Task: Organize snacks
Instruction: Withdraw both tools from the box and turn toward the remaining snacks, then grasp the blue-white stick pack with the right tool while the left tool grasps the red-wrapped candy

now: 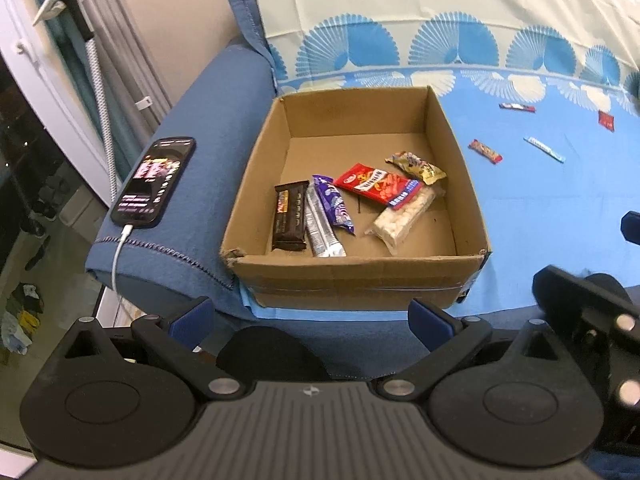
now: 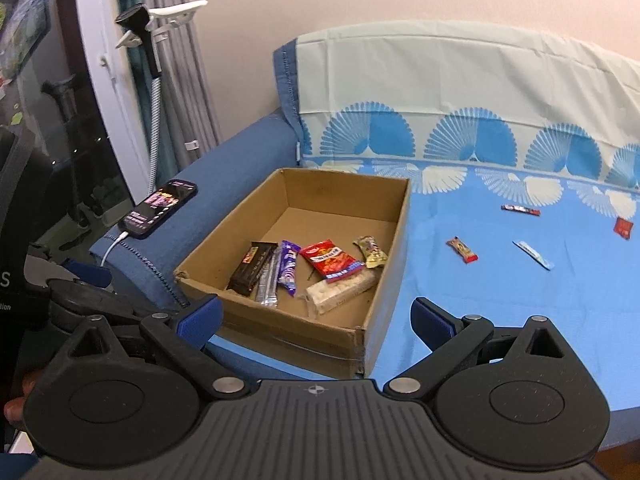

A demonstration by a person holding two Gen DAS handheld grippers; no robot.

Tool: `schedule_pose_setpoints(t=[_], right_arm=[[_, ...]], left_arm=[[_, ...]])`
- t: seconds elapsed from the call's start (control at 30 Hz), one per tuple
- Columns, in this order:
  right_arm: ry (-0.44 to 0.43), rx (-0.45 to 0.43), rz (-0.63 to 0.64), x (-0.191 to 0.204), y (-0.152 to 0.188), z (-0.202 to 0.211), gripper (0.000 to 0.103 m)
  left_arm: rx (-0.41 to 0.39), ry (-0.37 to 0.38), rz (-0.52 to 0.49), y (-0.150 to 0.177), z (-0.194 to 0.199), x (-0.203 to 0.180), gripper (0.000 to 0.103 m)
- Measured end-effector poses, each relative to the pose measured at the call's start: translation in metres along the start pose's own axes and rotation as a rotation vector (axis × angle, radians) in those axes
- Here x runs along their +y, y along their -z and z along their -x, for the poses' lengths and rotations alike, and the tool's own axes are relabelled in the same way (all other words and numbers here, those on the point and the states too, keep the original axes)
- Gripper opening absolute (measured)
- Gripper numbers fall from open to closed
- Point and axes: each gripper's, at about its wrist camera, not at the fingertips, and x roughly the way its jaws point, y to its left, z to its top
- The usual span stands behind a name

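Observation:
An open cardboard box [image 1: 356,276] [image 2: 394,248] stands on the blue sofa cover and holds several snacks: a dark chocolate bar [image 1: 290,216] [image 2: 252,268], a silver bar, a purple bar [image 1: 334,204], a red packet [image 1: 376,186] [image 2: 330,260], a white rice bar [image 1: 404,220] and a gold wrapper [image 1: 416,166]. Loose on the cover to the right lie a small red-brown bar [image 1: 485,151] [image 2: 462,249], a light blue stick [image 1: 544,149] [image 2: 534,255], a dark bar [image 1: 517,107] [image 2: 520,209] and a red packet [image 1: 606,121] [image 2: 624,227]. My left gripper [image 1: 310,314] and right gripper [image 2: 316,318] are both open and empty, in front of the box.
A lit phone [image 1: 154,180] [image 2: 160,208] on a white cable lies on the blue armrest left of the box. A phone stand [image 2: 152,32], curtain and glass door stand at far left. The sofa back [image 2: 460,92] is draped in patterned cloth.

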Motion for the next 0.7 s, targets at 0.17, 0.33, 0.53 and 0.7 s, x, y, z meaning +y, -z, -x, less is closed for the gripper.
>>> schedule_pose_setpoints(t=[0.17,0.33,0.53,0.7], right_arm=[[0.047,-0.004,-0.070,-0.032,0.000,-0.006,0.100],[0.133,-0.017,-0.133,-0.081,0.000,-0.010,0.100],[0.266,-0.040,-0.206,-0.154,-0.002,-0.021,0.100],[0.358,-0.046,-0.240,-0.221,-0.005,-0.053,0.100]], left_arm=[[0.010,0.013,-0.054,-0.022,-0.009,-0.024,0.103],[-0.002,0.062,-0.082,-0.063,-0.017,-0.061,0.103],[0.058,0.187,-0.084,-0.133,-0.050,-0.134,0.103],[0.164,0.223,-0.077,-0.186,-0.117,-0.206,0.103]])
